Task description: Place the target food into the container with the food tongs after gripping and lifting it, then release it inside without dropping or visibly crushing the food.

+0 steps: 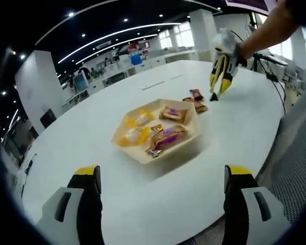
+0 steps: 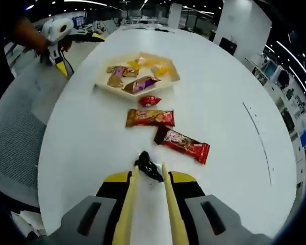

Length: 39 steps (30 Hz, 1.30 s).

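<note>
Setting: a large round white table [image 1: 234, 127] is standing in an open office.

Container: a pale six-sided tray [image 1: 157, 129] is sitting near the table's middle, also seen in the right gripper view [image 2: 137, 77]. It is holding several wrapped snacks in yellow, brown and purple.

Left gripper: its two black, yellow-tipped jaws [image 1: 161, 176] are rising from the bottom of the left gripper view, standing wide apart with nothing between them. The tray is lying ahead at 12 o'clock.

Right gripper: it is carrying long yellow food tongs [image 2: 149, 176], whose arms are running forward nearly parallel. The tips are closing around a small black wrapped candy [image 2: 148, 166] resting on the table. I cannot tell whether they are pressing it.

Black candy axis: its long axis is running from 10 to 4 o'clock in the right gripper view.

Other food: a red bar [image 2: 181, 144], an orange bar [image 2: 149, 118] and a small red candy [image 2: 150, 100] are lying between the tongs and the tray.

View difference: the left gripper view is showing the right gripper [image 1: 220, 76] from outside, with tongs pointing down at the table beyond the tray.
</note>
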{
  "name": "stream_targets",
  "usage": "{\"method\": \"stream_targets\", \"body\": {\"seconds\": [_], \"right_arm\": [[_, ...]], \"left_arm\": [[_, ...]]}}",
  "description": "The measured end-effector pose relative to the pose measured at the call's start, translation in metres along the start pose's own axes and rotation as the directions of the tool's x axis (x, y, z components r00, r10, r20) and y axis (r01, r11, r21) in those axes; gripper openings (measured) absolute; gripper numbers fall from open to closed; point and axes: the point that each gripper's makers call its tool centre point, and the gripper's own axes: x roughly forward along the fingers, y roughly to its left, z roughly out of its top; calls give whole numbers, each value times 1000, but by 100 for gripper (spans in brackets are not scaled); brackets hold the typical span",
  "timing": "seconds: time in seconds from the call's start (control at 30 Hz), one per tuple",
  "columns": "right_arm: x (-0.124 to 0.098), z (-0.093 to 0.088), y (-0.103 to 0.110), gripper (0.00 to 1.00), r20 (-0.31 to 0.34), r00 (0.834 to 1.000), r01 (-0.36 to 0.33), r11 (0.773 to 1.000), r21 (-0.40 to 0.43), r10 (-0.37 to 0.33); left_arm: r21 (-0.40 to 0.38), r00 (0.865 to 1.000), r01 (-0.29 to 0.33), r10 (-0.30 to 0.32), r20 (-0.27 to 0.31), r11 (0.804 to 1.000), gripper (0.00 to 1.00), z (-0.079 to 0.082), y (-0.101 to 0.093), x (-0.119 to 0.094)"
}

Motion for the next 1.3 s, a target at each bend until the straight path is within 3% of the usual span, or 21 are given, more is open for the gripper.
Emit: {"method": "stream_targets", "body": {"seconds": [0.13, 0.23, 0.33, 0.53, 0.57, 0.67, 0.93, 1.3], "right_arm": [[-1, 2, 3, 25, 1, 1000, -13, 999, 36, 13], [0, 4, 3, 26, -13, 1000, -8, 997, -77, 7], [4, 7, 8, 26, -18, 999, -34, 990, -135, 32], [14, 9, 9, 26, -33, 998, -60, 983, -174, 55], [14, 7, 7, 25, -37, 998, -60, 996, -72, 58], [13, 8, 3, 22, -35, 998, -54, 999, 6, 54], [9, 5, 1, 18, -84, 996, -14, 1000, 9, 15], [-6, 5, -6, 19, -78, 997, 17, 996, 88, -10]], "left_arm": [[-2, 1000, 0, 0, -1, 1000, 96, -1, 0, 0], [-6, 1000, -1, 1, 0, 1000, 96, 0, 1, 0], [-7, 1000, -1, 1, 0, 1000, 96, -1, 2, 0], [-12, 1000, -1, 1, -3, 1000, 95, -2, 2, 0], [-12, 1000, -2, 2, -3, 1000, 95, -2, 2, 0], [-12, 1000, -4, 4, -6, 1000, 95, -2, 3, 0], [-14, 1000, -7, 7, -9, 1000, 95, -3, 3, 0], [-11, 1000, -7, 7, -7, 1000, 95, -2, 3, 0]]}}
